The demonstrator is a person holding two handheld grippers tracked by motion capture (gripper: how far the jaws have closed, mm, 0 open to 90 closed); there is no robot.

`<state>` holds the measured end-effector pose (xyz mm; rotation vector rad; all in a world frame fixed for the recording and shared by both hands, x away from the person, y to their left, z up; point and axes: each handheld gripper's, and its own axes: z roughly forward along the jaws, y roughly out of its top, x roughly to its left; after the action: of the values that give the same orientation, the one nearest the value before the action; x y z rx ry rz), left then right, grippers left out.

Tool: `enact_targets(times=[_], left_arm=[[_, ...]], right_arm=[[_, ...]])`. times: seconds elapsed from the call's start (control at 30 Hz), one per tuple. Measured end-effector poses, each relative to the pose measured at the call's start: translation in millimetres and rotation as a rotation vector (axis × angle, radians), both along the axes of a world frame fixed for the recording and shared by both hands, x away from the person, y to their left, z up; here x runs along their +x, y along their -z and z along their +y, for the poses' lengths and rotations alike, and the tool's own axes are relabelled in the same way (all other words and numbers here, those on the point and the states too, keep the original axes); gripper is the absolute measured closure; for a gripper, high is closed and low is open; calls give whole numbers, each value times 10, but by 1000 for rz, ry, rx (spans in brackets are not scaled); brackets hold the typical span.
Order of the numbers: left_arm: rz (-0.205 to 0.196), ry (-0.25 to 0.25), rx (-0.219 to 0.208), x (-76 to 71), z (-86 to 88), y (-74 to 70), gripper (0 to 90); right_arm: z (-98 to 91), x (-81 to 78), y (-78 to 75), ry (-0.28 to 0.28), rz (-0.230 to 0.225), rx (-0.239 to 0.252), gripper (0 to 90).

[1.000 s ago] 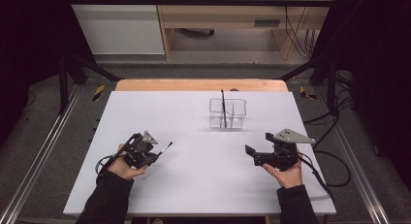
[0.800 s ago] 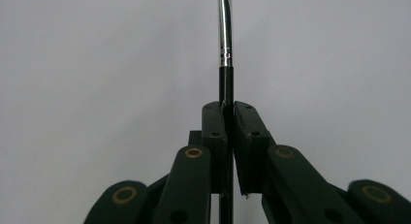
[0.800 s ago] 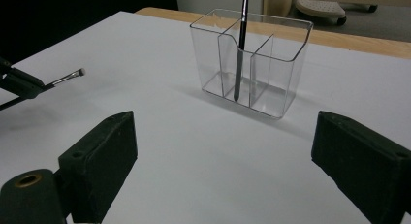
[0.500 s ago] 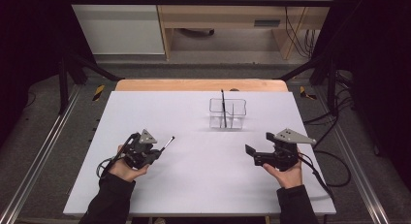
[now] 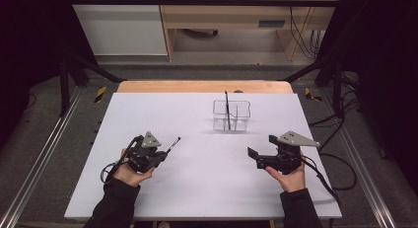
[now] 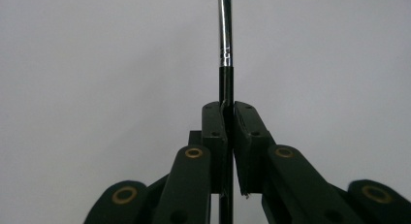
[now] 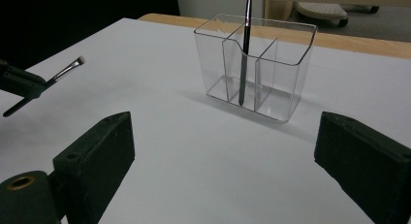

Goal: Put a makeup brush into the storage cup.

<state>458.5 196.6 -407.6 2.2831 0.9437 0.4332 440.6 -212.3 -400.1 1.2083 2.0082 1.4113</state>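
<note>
With one brush (image 5: 227,109) already standing in the clear divided holder (image 5: 231,115) on the white worktop (image 5: 207,188), we judge the job half done, our left tongs (image 5: 162,154) clenched on a second brush (image 5: 173,143) well short of it, right tongs (image 5: 255,158) spread empty.

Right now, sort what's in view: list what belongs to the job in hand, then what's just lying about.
In the job:
- left gripper, shut on a small makeup brush
- right gripper, open and holding nothing
- clear three-compartment organizer
- a second brush standing in its middle compartment

Lying about:
- yellow-handled tools on the floor, one on the left, one on the right
</note>
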Motion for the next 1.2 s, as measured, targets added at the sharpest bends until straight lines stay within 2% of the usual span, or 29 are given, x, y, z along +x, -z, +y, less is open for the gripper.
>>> enact_targets(times=[0.4, 0.63, 0.83, 1.2], left_arm=[[-62, -3, -57, -77, -81, -56, 836], [-79, -9, -85, -97, -96, -72, 836], [-117, -9, -109, -132, -112, -100, 836], [-155, -1, -150, -189, -149, -174, 836]], right_arm=[[81, -10, -12, -24, 0, 23, 77], [136, -15, -23, -36, -3, 30, 74], [167, -9, -27, -41, -4, 43, 75], [245, -7, -59, -56, -11, 41, 75]])
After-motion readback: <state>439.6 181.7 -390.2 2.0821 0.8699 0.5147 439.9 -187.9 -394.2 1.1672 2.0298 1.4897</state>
